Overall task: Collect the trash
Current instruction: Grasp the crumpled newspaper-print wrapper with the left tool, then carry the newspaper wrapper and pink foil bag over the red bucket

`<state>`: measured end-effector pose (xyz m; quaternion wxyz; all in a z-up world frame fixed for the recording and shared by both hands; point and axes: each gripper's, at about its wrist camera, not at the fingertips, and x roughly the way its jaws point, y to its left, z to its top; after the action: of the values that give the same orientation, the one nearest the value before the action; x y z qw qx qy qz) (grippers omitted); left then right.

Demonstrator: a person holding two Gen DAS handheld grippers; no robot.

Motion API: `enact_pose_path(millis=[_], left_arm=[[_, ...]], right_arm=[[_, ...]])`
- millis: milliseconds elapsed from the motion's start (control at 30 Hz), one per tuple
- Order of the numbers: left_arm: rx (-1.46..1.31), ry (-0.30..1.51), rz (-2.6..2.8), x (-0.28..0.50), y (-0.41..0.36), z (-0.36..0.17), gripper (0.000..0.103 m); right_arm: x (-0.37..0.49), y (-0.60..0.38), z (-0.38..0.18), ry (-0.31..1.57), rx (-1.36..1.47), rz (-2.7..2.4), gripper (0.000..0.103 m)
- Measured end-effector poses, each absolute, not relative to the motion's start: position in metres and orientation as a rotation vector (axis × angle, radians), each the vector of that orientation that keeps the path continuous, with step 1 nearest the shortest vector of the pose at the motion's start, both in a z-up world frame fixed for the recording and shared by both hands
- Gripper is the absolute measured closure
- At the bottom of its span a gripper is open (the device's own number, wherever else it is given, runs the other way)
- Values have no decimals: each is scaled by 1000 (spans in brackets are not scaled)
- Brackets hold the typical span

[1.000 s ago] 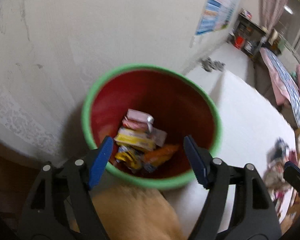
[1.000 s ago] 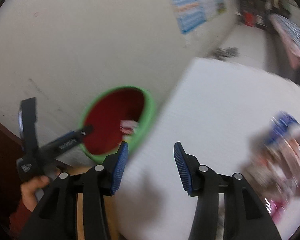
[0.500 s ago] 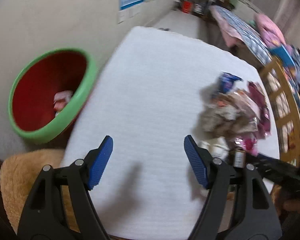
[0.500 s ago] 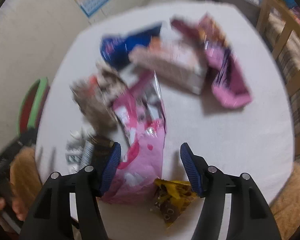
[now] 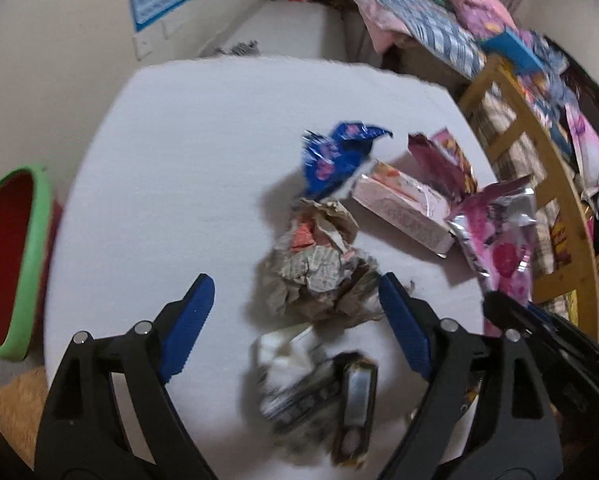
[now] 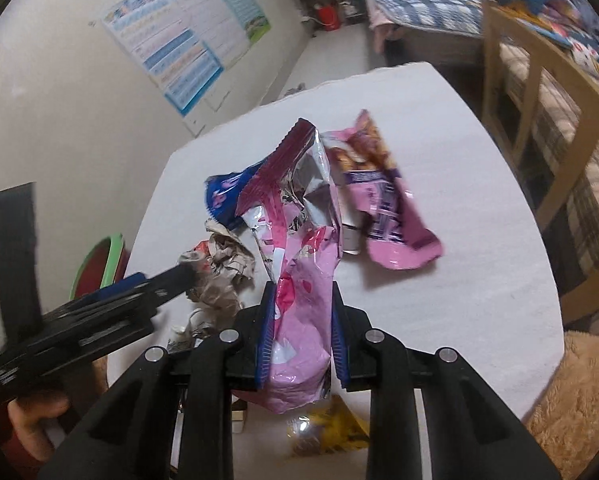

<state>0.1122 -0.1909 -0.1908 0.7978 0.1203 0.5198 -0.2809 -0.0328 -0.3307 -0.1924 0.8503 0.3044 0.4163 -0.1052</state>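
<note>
right gripper (image 6: pixel 299 334) jaws just closed, now clenched on pink foil bag (image 6: pixel 299 280), near table (image 6: pixel 459 200) edge, for binning. left gripper (image 5: pixel 295 320) jaws just widened, empty, straddling crumpled paper (image 5: pixel 319 276). green bin (image 5: pixel 15 260) far left.

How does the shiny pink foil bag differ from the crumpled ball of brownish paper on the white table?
The shiny pink foil bag is long, smooth and glossy; the crumpled ball of brownish paper is matte and wadded. The bag is clamped in the right hand-held gripper, whose jaws have just been closing; the paper lies loose before the open left hand-held gripper. Both are trash.
</note>
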Motion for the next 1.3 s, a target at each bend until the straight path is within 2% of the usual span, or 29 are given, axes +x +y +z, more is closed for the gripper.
enact_pose_path(millis=[100, 133, 167, 200, 267, 300, 700, 900, 1300], left_arm=[[285, 1156, -606, 119, -204, -204, 23], [275, 1186, -615, 123, -208, -210, 27], [267, 1207, -622, 124, -210, -212, 42], [255, 1242, -630, 126, -211, -217, 51], [249, 1235, -622, 125, -211, -216, 63], [252, 1229, -624, 124, -210, -214, 65], [270, 903, -519, 89, -150, -123, 67], [229, 864, -443, 91, -124, -104, 67], [182, 854, -373, 99, -86, -101, 66]], right_arm=[[-40, -341, -194, 877, 671, -235, 79], [-37, -346, -192, 876, 676, -237, 79], [-38, -347, -192, 875, 679, -237, 79], [-39, -347, -192, 875, 681, -235, 79], [-36, -346, -190, 874, 683, -230, 79], [-36, -345, -189, 871, 684, -225, 79], [-31, -332, -174, 836, 644, -184, 79], [-24, -316, -164, 830, 603, -154, 78], [-9, -290, -151, 835, 532, -108, 78]])
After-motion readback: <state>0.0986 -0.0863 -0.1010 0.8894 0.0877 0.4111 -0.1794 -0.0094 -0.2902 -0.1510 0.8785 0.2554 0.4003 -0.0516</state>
